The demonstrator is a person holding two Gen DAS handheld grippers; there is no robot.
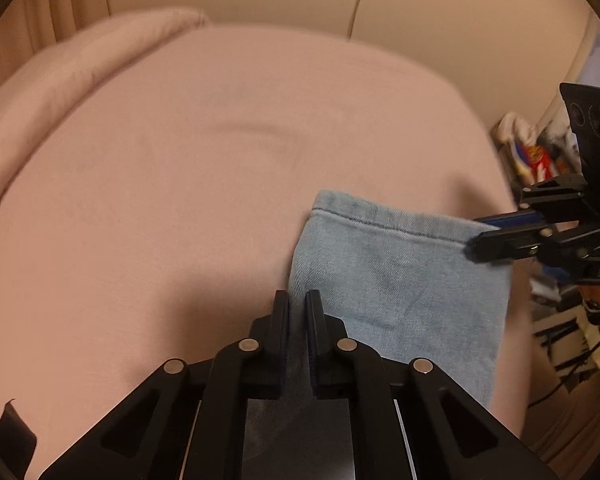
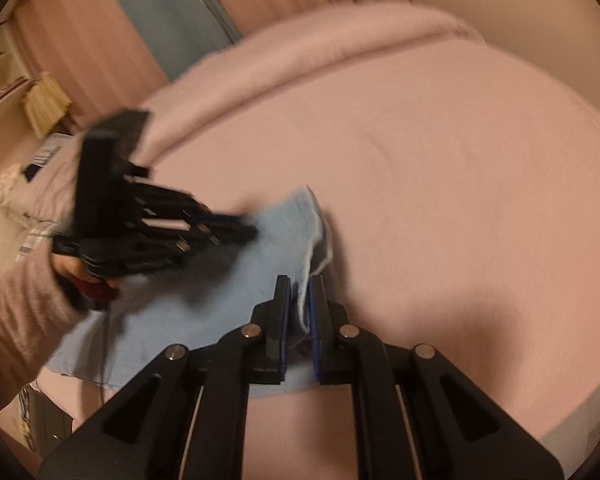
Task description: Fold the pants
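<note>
The pants [image 1: 400, 280] lay on the pink bed [image 1: 220, 160], close to its near edge. They were light blue jeans, and only one end showed, with a stitched hem along the side away from that edge.

The left hand-held gripper [image 1: 298, 300] was shut on the corner of the pants, with a thin bit of cloth pinched between its fingers. The right hand-held gripper [image 2: 299, 292] was shut too, on the other side of the same end, and a fold of blue cloth stuck up between its fingers.

The pants looked soft and floppy, not stiff. They would likely sag and bend in the middle when lifted. Jeans cloth is a bit thick and rough, so it probably would not slip out easily. It was not a thing that could break. The best places to hold seemed to be the two corners near the hem, one in each gripper, so the end would stay wide and flat.
</note>
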